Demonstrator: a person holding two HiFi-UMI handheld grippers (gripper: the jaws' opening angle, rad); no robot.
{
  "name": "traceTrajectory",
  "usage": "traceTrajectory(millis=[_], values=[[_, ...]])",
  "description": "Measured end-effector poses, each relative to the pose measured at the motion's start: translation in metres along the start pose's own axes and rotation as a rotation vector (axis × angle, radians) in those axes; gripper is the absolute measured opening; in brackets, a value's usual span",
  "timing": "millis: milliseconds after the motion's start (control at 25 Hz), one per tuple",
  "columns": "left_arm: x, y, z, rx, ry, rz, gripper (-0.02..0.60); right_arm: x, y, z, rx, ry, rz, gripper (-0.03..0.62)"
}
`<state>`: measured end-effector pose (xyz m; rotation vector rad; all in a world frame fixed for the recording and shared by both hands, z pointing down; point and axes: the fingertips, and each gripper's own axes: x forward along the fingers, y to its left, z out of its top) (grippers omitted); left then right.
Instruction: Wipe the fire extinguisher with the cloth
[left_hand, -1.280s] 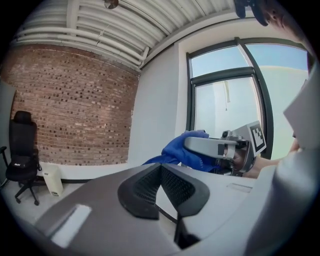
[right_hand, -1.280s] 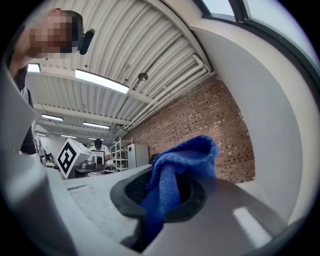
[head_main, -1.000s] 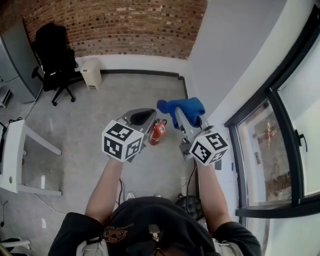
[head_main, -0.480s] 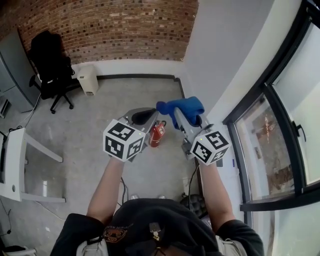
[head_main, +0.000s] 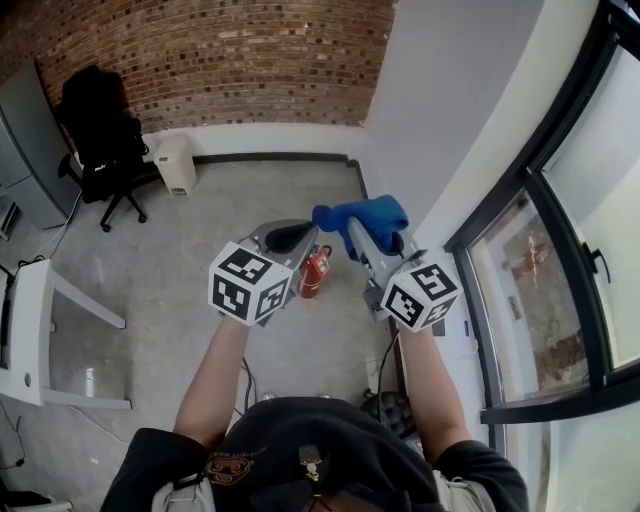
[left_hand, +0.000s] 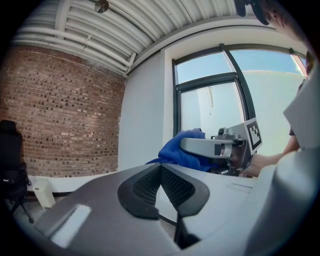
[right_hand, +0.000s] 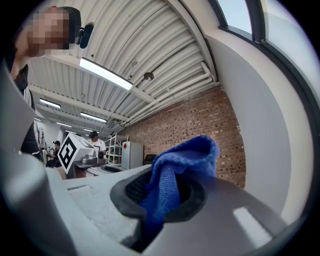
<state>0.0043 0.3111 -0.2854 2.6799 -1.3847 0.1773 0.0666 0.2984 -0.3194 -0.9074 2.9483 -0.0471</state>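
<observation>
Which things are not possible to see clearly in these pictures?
Fire extinguisher: head view, partly hidden behind the left gripper; label too small to read.
Fire extinguisher: absent from both gripper views, which point elsewhere.
Cloth: head view, its near end hidden by the right gripper.

Beyond the fingers (head_main: 283, 236), a red brick wall (head_main: 230, 50) is seen across a grey concrete floor (head_main: 190, 225). A black office chair (head_main: 100, 130) is placed far to their left; a white wall (head_main: 450, 90) and a dark-framed window (head_main: 565, 250) are found to their right.
</observation>
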Motion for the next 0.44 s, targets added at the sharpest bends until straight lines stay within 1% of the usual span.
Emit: traceTrajectory(millis=[440], values=[[-0.0042,-0.0044,-0.0026,0.004,-0.001,-0.017,0.006,-0.0005,0.0056,0.0023,-0.009,-0.003,-0.021,0.029]])
